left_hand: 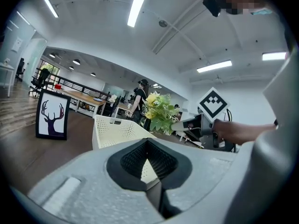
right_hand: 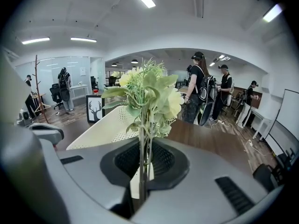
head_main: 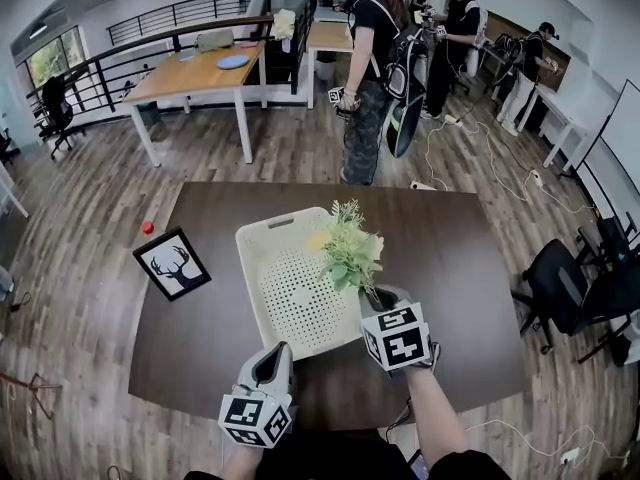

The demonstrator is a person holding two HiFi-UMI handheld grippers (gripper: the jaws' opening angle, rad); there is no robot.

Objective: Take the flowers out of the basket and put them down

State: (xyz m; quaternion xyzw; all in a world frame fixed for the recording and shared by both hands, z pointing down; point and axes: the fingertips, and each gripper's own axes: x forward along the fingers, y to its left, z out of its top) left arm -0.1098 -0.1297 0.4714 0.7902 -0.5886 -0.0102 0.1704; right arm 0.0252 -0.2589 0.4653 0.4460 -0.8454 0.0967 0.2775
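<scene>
- The right gripper (right_hand: 141, 190) has its jaws pinched tight on the stems of the flowers (head_main: 350, 246), holding the bunch upright.
- The flowers are raised above the right rim of the white basket (head_main: 258, 268), over the dark tabletop (head_main: 460, 268).
- The left gripper (left_hand: 156, 188) sits near the basket's front edge, jaws closed together on nothing.
- A framed deer picture (head_main: 172, 264) stands left of the basket.

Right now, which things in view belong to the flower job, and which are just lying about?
Job: flowers, held in the right gripper; white basket; table to set them on.
Lying about: deer picture; small red object; people and desks behind.
</scene>
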